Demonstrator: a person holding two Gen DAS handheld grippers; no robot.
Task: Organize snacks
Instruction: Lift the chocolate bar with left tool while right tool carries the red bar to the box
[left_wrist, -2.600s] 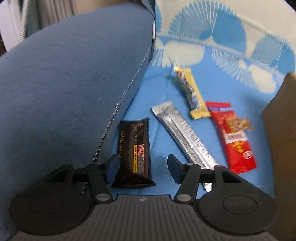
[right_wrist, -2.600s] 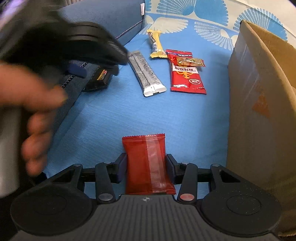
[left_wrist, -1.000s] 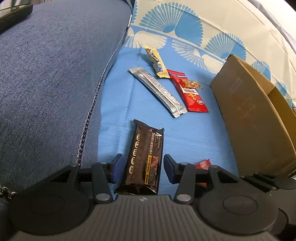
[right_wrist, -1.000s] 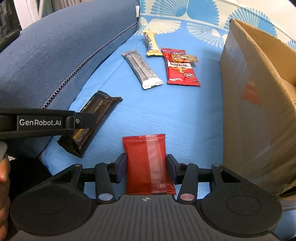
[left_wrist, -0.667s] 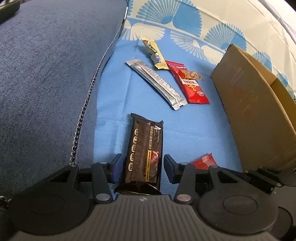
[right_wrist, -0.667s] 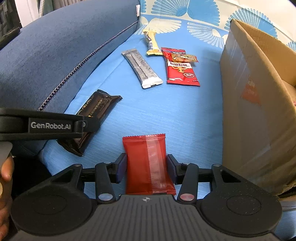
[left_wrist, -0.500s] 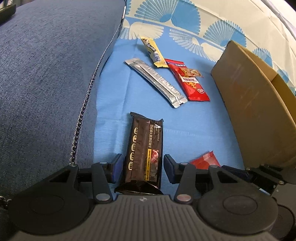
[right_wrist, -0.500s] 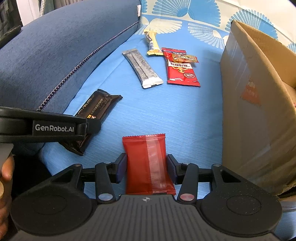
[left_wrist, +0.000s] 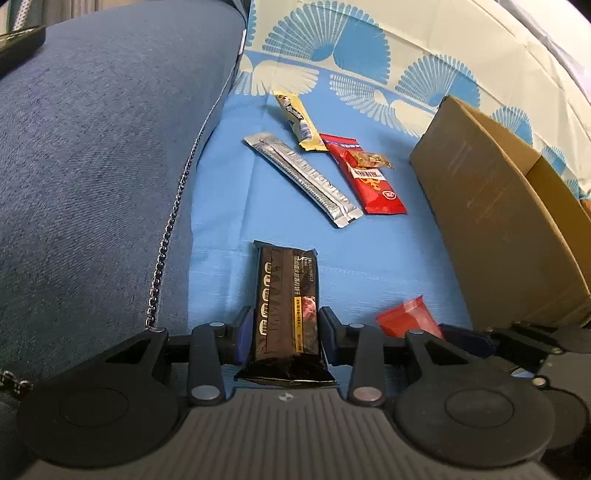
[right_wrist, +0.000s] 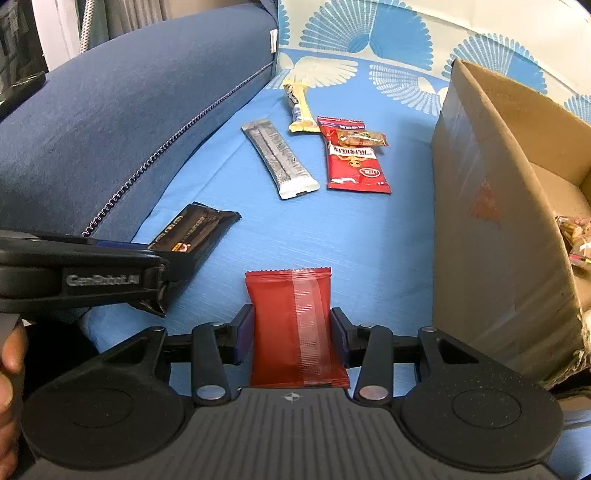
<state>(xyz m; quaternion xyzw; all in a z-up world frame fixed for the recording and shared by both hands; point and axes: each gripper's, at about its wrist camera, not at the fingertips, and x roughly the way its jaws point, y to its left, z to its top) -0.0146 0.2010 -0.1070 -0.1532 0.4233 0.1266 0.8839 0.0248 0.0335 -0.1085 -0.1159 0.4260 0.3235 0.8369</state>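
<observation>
My left gripper is shut on a black snack bar and holds it above the blue sheet. The bar also shows in the right wrist view, held by the left gripper at the left edge. My right gripper is shut on a red snack packet; its tip shows in the left wrist view. On the sheet farther off lie a silver bar, a yellow bar, a red bag and a small candy on top of it.
An open cardboard box stands at the right, with some wrapped snacks inside. A dark blue cushion with a zipper fills the left. The sheet is blue with fan patterns.
My left gripper, with the black bar in it, has drawn back and lifted from beside the cushion. The right gripper has kept its hold on the red packet and barely moved.
</observation>
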